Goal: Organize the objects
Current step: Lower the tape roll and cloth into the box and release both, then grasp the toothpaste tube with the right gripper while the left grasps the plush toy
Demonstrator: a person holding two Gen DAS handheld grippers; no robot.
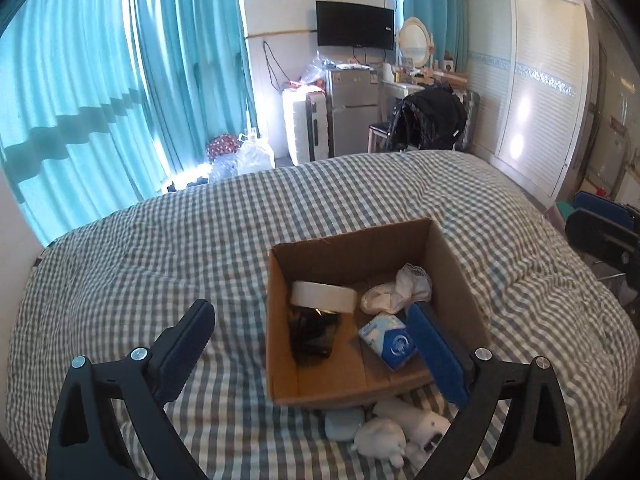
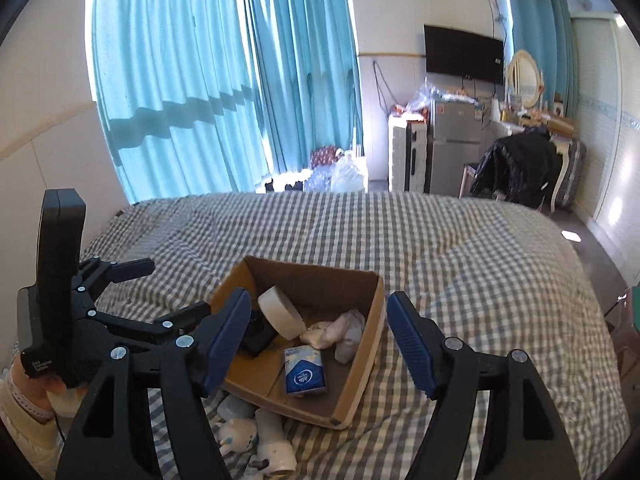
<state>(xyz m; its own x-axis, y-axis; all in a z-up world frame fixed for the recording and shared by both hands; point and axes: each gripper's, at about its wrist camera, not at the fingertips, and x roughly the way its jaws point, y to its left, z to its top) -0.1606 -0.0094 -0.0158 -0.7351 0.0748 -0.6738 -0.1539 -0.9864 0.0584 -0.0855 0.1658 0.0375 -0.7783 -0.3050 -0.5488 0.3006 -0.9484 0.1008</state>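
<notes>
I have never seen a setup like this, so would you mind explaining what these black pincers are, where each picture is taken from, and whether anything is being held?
There is no robot here: a person holds a two-finger gripper in each hand, and a fisheye camera on each one looks along its fingers. One picture comes from the left gripper, the other from the right gripper, which also sees the left gripper beside it.

Both look down at a bed with a checked cover. On it stands an open cardboard box containing a white tape roll, a blue tissue pack, a black object and crumpled white cloth. In front of the box lie white plush toys and a small pale blue case.

Both grippers are open and hold nothing.
</notes>
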